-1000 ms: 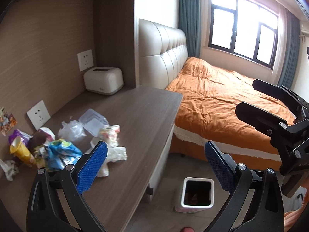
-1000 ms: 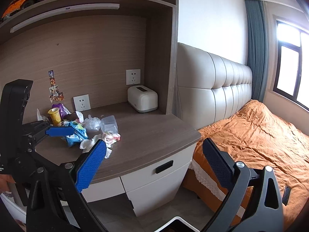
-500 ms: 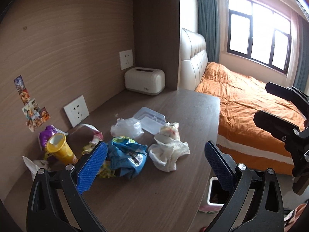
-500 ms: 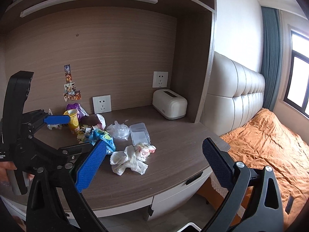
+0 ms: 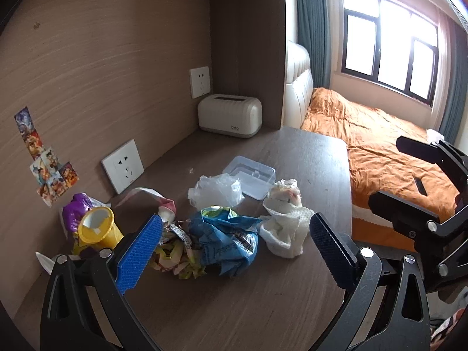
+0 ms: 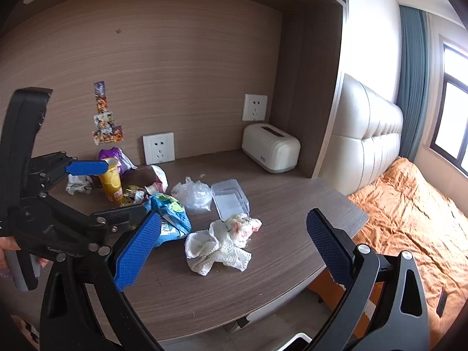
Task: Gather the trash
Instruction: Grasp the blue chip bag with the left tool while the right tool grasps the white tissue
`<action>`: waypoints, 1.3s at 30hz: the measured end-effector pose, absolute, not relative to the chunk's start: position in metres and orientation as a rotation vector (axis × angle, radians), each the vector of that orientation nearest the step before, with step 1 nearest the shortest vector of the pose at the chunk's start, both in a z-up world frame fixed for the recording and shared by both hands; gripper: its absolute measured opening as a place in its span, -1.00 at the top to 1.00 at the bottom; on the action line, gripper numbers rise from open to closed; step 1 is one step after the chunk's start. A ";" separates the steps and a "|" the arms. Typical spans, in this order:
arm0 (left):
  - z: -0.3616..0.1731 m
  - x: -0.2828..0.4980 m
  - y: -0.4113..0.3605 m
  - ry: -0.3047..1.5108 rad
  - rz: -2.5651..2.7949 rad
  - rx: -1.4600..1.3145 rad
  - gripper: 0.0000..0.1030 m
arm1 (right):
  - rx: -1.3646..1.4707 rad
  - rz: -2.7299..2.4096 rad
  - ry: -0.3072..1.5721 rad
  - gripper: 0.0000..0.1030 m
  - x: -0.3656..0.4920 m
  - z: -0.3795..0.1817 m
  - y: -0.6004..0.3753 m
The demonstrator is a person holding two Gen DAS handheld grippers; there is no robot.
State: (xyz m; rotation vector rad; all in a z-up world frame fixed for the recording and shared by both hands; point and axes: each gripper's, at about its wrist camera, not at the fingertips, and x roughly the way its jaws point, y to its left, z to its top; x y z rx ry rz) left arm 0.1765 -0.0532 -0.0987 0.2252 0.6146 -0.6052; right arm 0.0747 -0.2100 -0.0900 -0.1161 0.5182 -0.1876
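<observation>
Both your left claw (image 5: 234, 251) and right claw (image 6: 231, 251) are spread wide, empty. Nearest on the table (image 5: 234, 307), the crumpled white tissue (image 5: 285, 234) is light and soft; pinch its bunched middle. Beyond it, the clear bag (image 5: 216, 190) looks slippery.

Blue wrapper (image 5: 225, 241); yellow cup (image 5: 98, 229); orange bedspread (image 5: 380, 146).
</observation>
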 end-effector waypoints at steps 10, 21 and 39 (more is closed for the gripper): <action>-0.134 0.218 -0.063 0.676 -0.639 0.299 -0.90 | -0.002 -0.254 0.644 -0.93 0.117 -0.131 -0.223; -0.172 0.260 -0.083 0.756 -0.787 0.409 -0.53 | 0.132 -0.290 0.811 -0.91 0.157 -0.179 -0.252; -0.139 0.232 -0.069 0.698 -0.802 0.344 -0.27 | 0.062 -0.162 0.821 0.61 0.143 -0.161 -0.224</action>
